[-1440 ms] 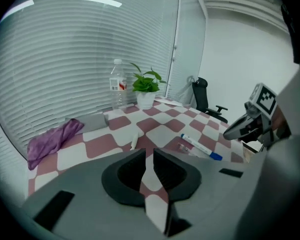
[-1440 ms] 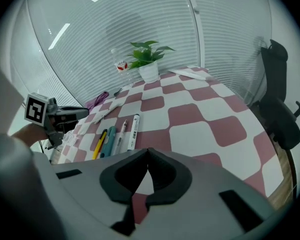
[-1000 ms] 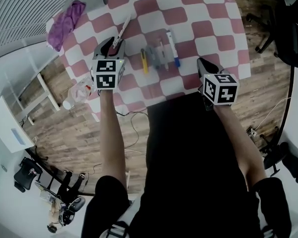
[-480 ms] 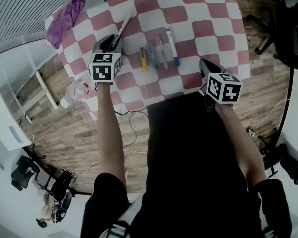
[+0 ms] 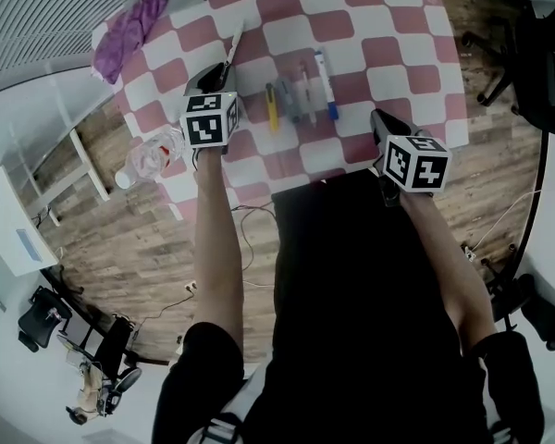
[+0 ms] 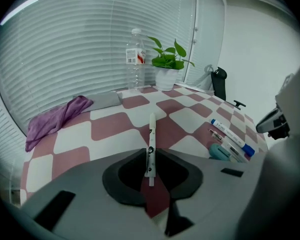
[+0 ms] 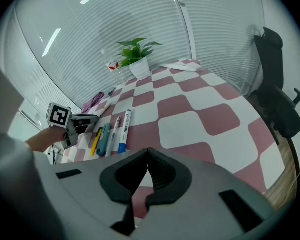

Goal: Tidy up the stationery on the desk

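Left gripper view: left gripper (image 6: 150, 156) jaws just closing, pinching white pen (image 6: 151, 129) near tip; risk of pivot, slip from end-only pinch. Right gripper (image 7: 147, 152) closed, empty.

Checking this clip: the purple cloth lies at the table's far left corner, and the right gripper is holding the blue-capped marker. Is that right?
Not quite. The right gripper is shut on nothing, as the right gripper view shows. The blue-capped marker lies apart from it on the table. The purple cloth is indeed at the far left corner.
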`<state>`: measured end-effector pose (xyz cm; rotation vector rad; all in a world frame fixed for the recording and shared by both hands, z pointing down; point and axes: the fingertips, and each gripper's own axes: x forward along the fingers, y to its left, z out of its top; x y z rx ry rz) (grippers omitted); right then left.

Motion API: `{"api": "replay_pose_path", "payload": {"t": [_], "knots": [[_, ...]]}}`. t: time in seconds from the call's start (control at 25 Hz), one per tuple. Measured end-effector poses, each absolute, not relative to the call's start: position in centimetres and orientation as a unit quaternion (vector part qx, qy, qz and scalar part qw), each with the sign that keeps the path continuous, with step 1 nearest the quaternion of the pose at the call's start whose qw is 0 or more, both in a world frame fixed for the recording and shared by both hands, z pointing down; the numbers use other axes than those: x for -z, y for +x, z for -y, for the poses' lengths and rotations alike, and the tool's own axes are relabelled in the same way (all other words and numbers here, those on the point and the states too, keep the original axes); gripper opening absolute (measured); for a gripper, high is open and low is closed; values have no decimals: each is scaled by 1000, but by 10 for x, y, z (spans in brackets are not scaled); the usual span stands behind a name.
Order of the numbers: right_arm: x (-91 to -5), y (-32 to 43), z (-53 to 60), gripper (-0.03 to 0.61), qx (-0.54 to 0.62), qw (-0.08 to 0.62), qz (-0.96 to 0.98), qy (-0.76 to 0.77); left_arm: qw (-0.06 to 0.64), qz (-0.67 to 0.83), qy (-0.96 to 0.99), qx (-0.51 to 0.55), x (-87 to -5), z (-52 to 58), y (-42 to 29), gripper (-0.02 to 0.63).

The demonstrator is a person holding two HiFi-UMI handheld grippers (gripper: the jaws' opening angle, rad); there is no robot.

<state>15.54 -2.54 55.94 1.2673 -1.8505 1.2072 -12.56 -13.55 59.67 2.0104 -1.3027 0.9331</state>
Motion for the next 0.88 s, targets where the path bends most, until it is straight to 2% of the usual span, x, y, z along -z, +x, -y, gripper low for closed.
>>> {"api": "replay_pose_path", "payload": {"t": [0.88], "knots": [[-551, 120, 39, 21, -433, 292, 729, 442, 416, 600, 644, -228, -594, 51, -117, 80]]}}
